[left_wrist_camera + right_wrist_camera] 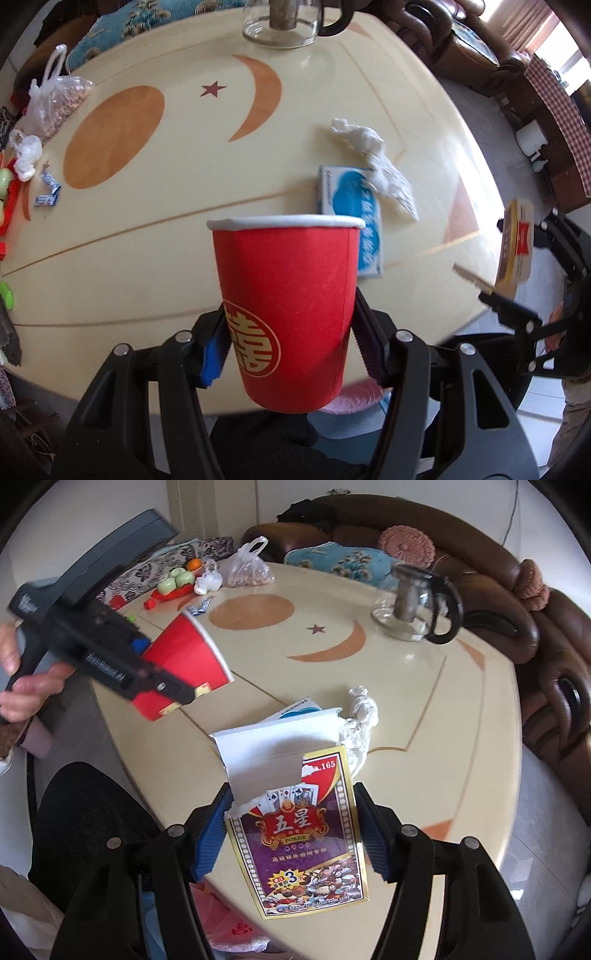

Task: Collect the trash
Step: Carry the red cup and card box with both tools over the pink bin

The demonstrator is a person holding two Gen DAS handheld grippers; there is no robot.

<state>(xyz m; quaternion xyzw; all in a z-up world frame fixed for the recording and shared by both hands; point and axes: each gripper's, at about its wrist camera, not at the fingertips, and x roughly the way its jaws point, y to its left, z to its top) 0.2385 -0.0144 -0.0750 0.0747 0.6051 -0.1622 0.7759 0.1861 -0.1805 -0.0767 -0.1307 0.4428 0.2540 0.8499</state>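
A: Item one, left of the tissue pack (351,218): red paper cup (286,314), tapered, matte wall, white rolled rim, gold emblem. Location?

B: Clamped in the left tool (290,347), its pads pressed on the lower wall, cup lifted clear of the table (147,229) on the near side of the tissue pack.

A: Risk?

B: Thin paper wall. My judgement: a harder squeeze buckles it, and a tilt spills any dregs; I cannot see inside.

A: Item two, at the tissue pack itself?

B: Soft blue-and-white plastic wrap, flat rectangle, lying on the table. Touching its far right corner: crumpled white wrapper (376,162), thin and creased, twisted to a tail.

A: Item three, right of the tissue pack?

B: Playing-card box (303,834), glossy printed card, gold border, torn white flap standing open on top. Held in the right tool (291,830), jaws about half wide, closed on the box's two long edges, off the table.

A: Risk there?

B: Slick card, edge grip only. It could twist out, and any cards left inside could slide through the open flap; contents hidden.

A: Where might they go?

B: Pink plastic bag (229,919) below the table edge, nearer than the tissue pack; looks like the bin bag, though I cannot be sure.
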